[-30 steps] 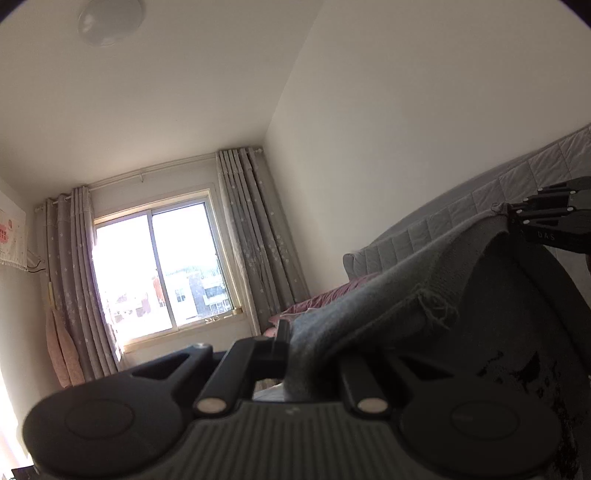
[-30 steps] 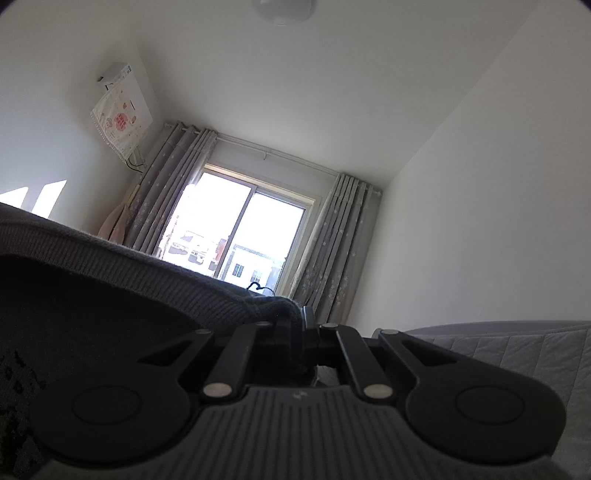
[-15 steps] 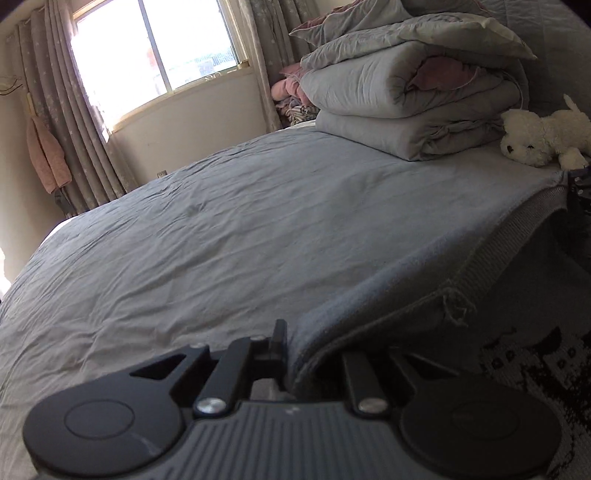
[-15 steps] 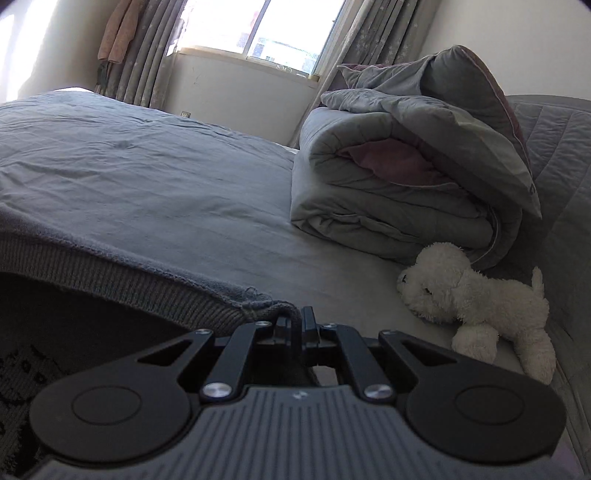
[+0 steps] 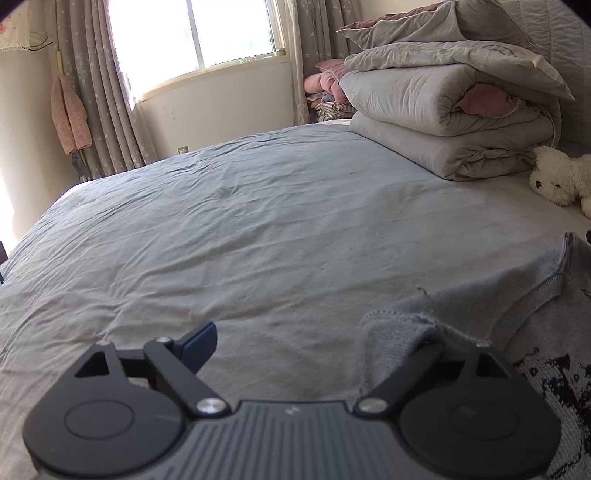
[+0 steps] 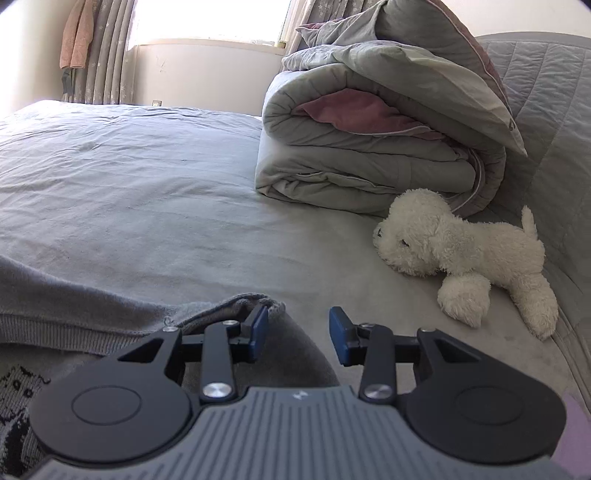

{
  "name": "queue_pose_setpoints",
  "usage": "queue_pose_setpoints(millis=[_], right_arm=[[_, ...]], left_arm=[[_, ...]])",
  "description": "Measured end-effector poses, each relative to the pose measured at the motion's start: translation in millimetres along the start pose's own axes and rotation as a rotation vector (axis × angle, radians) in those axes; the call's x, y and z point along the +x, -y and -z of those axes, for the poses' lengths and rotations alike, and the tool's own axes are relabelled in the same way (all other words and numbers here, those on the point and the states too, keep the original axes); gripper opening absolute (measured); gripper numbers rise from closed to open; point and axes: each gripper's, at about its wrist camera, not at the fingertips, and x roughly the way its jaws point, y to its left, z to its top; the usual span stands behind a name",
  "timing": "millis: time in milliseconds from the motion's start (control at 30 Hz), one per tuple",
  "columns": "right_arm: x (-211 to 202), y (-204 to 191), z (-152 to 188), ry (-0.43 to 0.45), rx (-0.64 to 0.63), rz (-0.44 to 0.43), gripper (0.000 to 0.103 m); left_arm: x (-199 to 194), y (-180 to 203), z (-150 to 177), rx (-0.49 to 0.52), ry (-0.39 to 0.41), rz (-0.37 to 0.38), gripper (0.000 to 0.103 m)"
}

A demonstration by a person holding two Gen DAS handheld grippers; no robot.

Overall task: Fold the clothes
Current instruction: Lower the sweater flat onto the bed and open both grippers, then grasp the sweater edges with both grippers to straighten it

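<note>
Ahead of the left gripper spreads a wrinkled grey bedsheet, with a curtained window beyond. Its jaws have just been opening wide; the grey sweater drapes over its right finger, hiding the pad. The right gripper has also been opening, nothing pinched, the sweater's hem against its left finger. Right of it lie a folded duvet and a plush dog.
</note>
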Motion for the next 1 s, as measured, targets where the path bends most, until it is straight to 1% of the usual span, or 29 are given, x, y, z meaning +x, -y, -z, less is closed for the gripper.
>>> queue_pose_setpoints(millis=[100, 200, 267, 300, 333, 400, 467, 533, 567, 600, 633, 667, 700, 733, 767, 867, 900, 933, 967, 1000], right_arm=[[-17.7, 27.4, 16.8, -0.041, 0.031, -0.037, 0.040], [-28.2, 48.7, 30.6, -0.090, 0.060, -0.068, 0.040], [-33.7, 60.2, 37.6, -0.104, 0.101, -0.118, 0.041], [-36.2, 65.7, 40.9, -0.109, 0.125, -0.149, 0.042], [-36.7, 69.7, 44.4, -0.116, 0.147, -0.168, 0.043], [-31.4, 72.6, 52.0, -0.135, 0.186, -0.164, 0.047], [-22.8, 73.9, 59.9, -0.175, 0.233, -0.193, 0.047], [-13.4, 74.4, 67.1, -0.219, 0.282, -0.233, 0.047], [-11.3, 74.2, 68.4, -0.223, 0.296, -0.237, 0.047], [-11.2, 72.9, 67.9, -0.213, 0.293, -0.227, 0.047], [-12.1, 71.0, 66.0, -0.199, 0.274, -0.209, 0.026], [-13.1, 69.1, 64.1, -0.185, 0.256, -0.191, 0.002], [-15.7, 67.8, 61.4, -0.162, 0.237, -0.165, 0.002], [-21.9, 68.0, 56.7, -0.119, 0.214, -0.125, 0.001], [-29.6, 69.1, 50.5, -0.067, 0.182, -0.082, 0.001], [-50.2, 74.5, 31.8, 0.064, 0.127, 0.014, 0.001], [-53.7, 76.4, 27.5, 0.090, 0.119, 0.036, 0.001], [-52.0, 77.9, 26.1, 0.089, 0.123, 0.047, 0.001], [-50.4, 79.5, 24.8, 0.089, 0.127, 0.057, 0.001], [-48.7, 81.1, 23.4, 0.089, 0.131, 0.068, 0.001]], left_arm=[[-10.3, -22.8, 12.2, -0.089, -0.029, 0.029, 0.095], [-17.6, -45.5, 22.9, -0.206, -0.044, 0.047, 0.096], [-24.4, -53.1, 28.8, -0.262, -0.038, 0.041, 0.097], [-28.6, -53.2, 32.2, -0.270, -0.032, 0.044, 0.098], [-33.4, -47.9, 35.8, -0.245, -0.027, 0.064, 0.098], [-42.7, -36.1, 43.2, -0.189, -0.015, 0.097, 0.099], [-48.5, -17.9, 52.7, -0.128, -0.012, 0.114, 0.102], [-44.9, -4.6, 60.3, -0.111, -0.043, 0.153, 0.102], [-40.8, 1.5, 63.2, -0.109, -0.062, 0.170, 0.102], [-36.7, 8.1, 66.0, -0.100, -0.075, 0.181, 0.099], [-32.3, 15.1, 67.9, -0.071, -0.080, 0.181, 0.087], [-27.3, 19.4, 67.7, -0.041, -0.098, 0.176, 0.024], [-21.9, 20.3, 65.8, -0.027, -0.127, 0.166, 0.010], [-18.6, 19.6, 63.0, -0.019, -0.141, 0.162, 0.008], [-19.4, 15.1, 58.1, -0.019, -0.125, 0.166, 0.008], [-22.1, -2.3, 39.4, -0.021, -0.076, 0.132, 0.008], [-20.4, -10.1, 32.5, -0.032, -0.071, 0.115, 0.008], [-18.7, -18.0, 25.6, -0.043, -0.067, 0.097, 0.007], [-16.3, -24.8, 20.1, -0.043, -0.064, 0.070, 0.005], [-12.8, -29.4, 17.0, -0.019, -0.066, 0.022, 0.005]])
